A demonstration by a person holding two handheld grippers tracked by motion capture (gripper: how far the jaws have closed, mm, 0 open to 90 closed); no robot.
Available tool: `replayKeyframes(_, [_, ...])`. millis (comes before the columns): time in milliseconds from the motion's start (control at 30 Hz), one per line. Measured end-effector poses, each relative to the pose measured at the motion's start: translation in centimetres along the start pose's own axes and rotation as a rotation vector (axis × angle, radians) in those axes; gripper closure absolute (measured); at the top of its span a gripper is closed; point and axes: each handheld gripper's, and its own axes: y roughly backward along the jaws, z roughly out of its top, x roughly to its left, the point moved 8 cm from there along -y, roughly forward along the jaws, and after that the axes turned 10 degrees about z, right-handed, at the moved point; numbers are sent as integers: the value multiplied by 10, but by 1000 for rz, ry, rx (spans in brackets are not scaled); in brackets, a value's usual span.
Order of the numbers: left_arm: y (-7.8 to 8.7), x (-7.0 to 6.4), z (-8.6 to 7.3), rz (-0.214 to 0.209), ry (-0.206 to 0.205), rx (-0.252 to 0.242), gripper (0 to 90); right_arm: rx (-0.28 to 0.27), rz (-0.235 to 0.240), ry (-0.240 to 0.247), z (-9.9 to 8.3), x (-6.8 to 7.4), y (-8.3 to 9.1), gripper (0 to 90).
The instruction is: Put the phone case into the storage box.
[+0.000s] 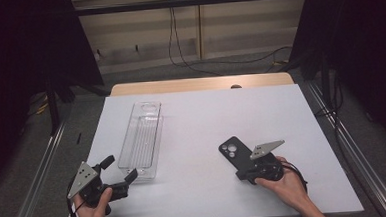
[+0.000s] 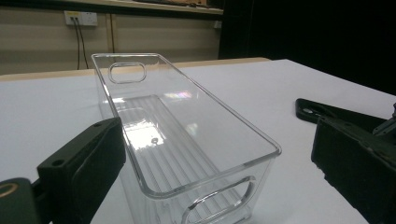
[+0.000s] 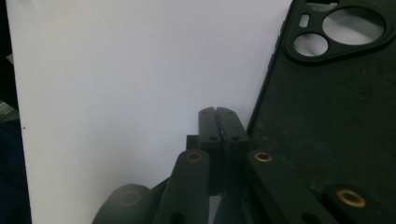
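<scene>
Far left, near table edge: your left hand [image 1: 92,210] holds the left gripper [image 1: 119,168], released, jaws spread wide. The tips point toward the near end of the clear plastic bin [image 1: 143,136]. In the left gripper view the jaws stand either side of that near end of the bin [image 2: 187,140], apart from its walls, not touching.

The bin lies lengthwise on the white table [image 1: 206,113], long axis running away from you, left of centre. It is see-through, with a ribbed floor and an oval handle cut-out at each short end. Nothing lies inside it.

Middle of the table: bare white surface between bin and phone case, the two well apart.

Right of centre: a black phone case [image 1: 234,151] lies flat, camera cut-outs at its far end. In the left gripper view the case [image 2: 327,112] shows as a dark strip beyond the right-hand jaw.

Far right, near edge: your right hand [image 1: 285,184] holds the right gripper [image 1: 247,174], clenched, at the near end of the case. In the right gripper view the jaws are pressed together with no gap, tips [image 3: 215,114] resting just beside the case's [image 3: 327,116] long edge, on the bare table. Nothing is between them. Whether the jaws touch the case edge, you cannot tell from here.
</scene>
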Motion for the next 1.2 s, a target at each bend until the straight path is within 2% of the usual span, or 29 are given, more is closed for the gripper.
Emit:
replayKeyframes(133, [0,0,0,-1,-3,0,30,-39,22,22,4,6,4,845])
replayKeyframes(233, [0,-1,1,-4,-1,-2,30,-61,33,34,6,9,7,787])
replayKeyframes(267, [0,-1,1,-4,1,-2,30,-64,39,40,7,10,7,759])
replayKeyframes(300, [0,-1,0,-4,0,-1,30,-70,34,42,8,11,7,683])
replayKeyframes(367, [0,0,0,-1,2,-1,30,-83,30,44,10,12,7,598])
replayKeyframes(400, [0,0,0,0,0,-1,30,-83,30,44,10,12,7,598])
replayKeyframes(500, [0,0,0,0,-2,0,30,-118,22,42,15,13,10,469])
replayKeyframes(567, [0,0,0,-2,-2,0,30,-122,24,46,16,13,11,438])
replayKeyframes(600, [0,-1,0,-3,-1,-1,30,-128,15,50,17,13,12,397])
replayKeyframes(633, [0,-1,0,-3,-1,-1,30,-140,-8,56,19,12,13,313])
replayKeyframes(667, [0,-1,0,-3,-1,-1,30,-140,-8,56,19,12,13,313])
replayKeyframes(700, [0,0,0,-3,-3,0,30,-149,-35,59,21,10,14,241])
replayKeyframes(733, [0,0,0,-2,-3,1,30,-149,-35,59,21,10,14,241])
replayKeyframes(800, [-1,0,0,-2,-2,1,30,-166,-53,51,22,7,16,179])
replayKeyframes(833, [-1,0,0,-1,-2,1,30,-188,-70,50,25,5,19,113])
replayKeyframes(1000, [-1,0,0,-3,-4,0,30,-224,-88,37,28,3,26,72])
replayKeyframes(1100, [0,0,0,1,-1,1,30,-234,-83,35,30,3,27,72])
replayKeyframes(1200, [-1,0,0,0,1,2,30,-241,-97,15,32,-1,29,96])
